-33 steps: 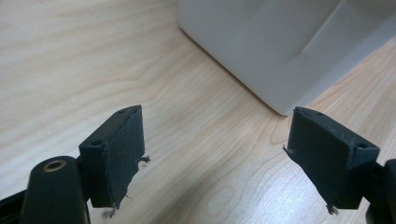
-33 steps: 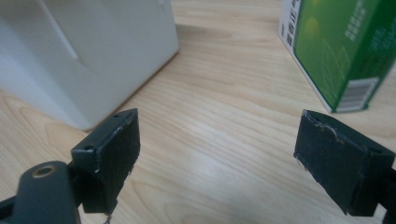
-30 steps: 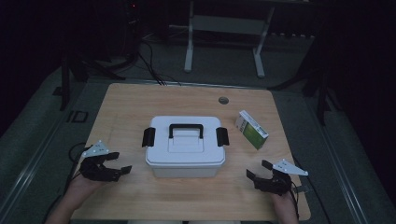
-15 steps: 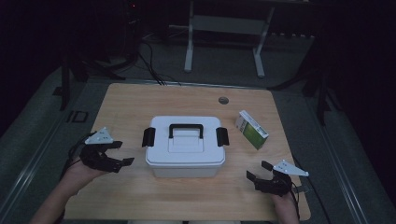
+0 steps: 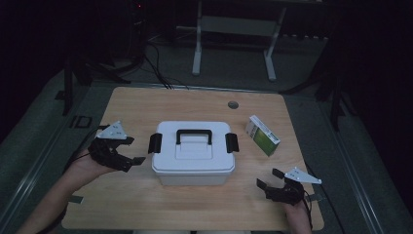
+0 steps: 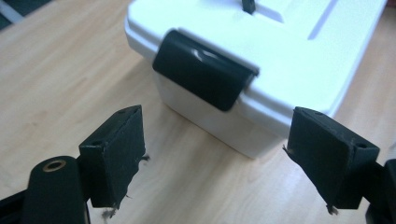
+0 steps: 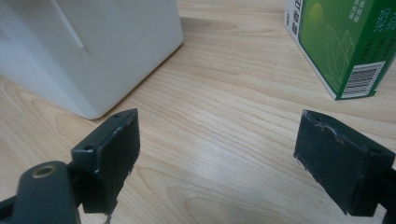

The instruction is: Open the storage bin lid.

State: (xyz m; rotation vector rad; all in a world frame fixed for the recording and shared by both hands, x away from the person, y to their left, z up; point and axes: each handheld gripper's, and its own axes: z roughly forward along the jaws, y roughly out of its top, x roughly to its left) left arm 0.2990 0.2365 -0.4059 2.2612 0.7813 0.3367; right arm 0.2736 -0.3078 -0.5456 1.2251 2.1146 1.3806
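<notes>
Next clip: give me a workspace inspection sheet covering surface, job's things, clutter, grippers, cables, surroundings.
Surface: wooden table, light grain, round hole near the far edge.
Job's things: white box at centre, lid on, black handle flat, black latch on the left side and black latch on the right.
Clutter: green-and-white carton right of the box, apart from it.
Grippers: left hand-held gripper open, aimed at the near latch, holding nothing; right hand-held gripper open, low over the table, holding nothing.
Cables: dark cables on the floor beyond the table.
Surroundings: dim room, white stand behind.
</notes>
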